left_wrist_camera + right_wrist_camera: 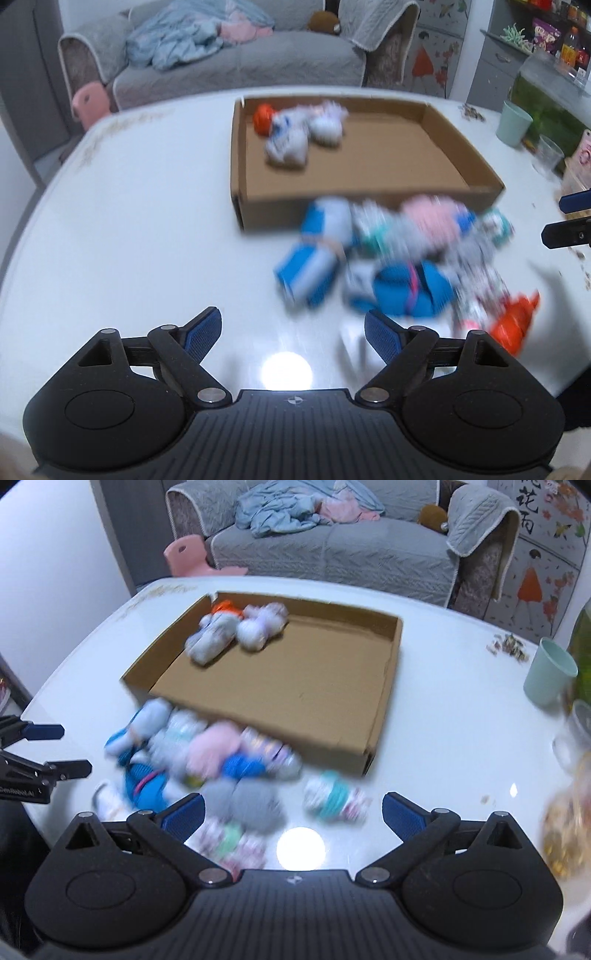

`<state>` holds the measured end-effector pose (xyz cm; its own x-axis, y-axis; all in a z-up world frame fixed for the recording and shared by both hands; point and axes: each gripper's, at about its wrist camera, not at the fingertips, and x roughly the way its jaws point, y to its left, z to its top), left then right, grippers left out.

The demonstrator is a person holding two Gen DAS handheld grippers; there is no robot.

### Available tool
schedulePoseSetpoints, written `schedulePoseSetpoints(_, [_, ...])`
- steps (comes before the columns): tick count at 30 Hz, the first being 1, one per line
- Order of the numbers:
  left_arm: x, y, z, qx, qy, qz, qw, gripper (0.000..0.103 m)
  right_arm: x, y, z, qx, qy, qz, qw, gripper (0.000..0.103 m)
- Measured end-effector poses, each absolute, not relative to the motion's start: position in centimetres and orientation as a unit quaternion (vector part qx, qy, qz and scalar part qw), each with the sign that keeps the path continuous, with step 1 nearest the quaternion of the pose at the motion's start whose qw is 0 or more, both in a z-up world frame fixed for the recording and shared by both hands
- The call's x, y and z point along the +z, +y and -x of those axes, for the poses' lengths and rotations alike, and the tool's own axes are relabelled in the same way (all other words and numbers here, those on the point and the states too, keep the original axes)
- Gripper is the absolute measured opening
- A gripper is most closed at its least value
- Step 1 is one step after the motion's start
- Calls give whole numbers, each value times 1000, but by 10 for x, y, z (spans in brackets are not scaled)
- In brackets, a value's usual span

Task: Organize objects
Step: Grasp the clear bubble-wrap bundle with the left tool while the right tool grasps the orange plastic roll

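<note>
I count roughly 3 sock bundles (236, 627) in the cardboard box (384, 701) ahead; the pile (207, 760) before my right gripper (293, 812) remains. Both it and my left gripper (291, 332) gape wide, empty.

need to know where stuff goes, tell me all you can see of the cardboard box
The cardboard box is a shallow, open tray of plain brown corrugated board with low walls. It lies flat on the white table. A few rolled sock bundles sit in its far corner; the rest is bare. More bundles crowd along its near wall.
</note>
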<state>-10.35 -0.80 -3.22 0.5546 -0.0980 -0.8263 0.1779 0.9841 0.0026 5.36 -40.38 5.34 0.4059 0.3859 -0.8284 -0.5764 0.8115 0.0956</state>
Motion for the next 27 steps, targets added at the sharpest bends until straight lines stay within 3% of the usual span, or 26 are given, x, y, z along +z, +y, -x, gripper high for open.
schedulePoseSetpoints(9, [-32, -10, 152, -79, 472, -38, 877, 88, 44, -396, 5, 301, 464, 120, 824, 102])
schedulePoseSetpoints(27, [-52, -38, 183, -106, 481, -61, 868, 88, 25, -389, 24, 293, 472, 141, 819, 102])
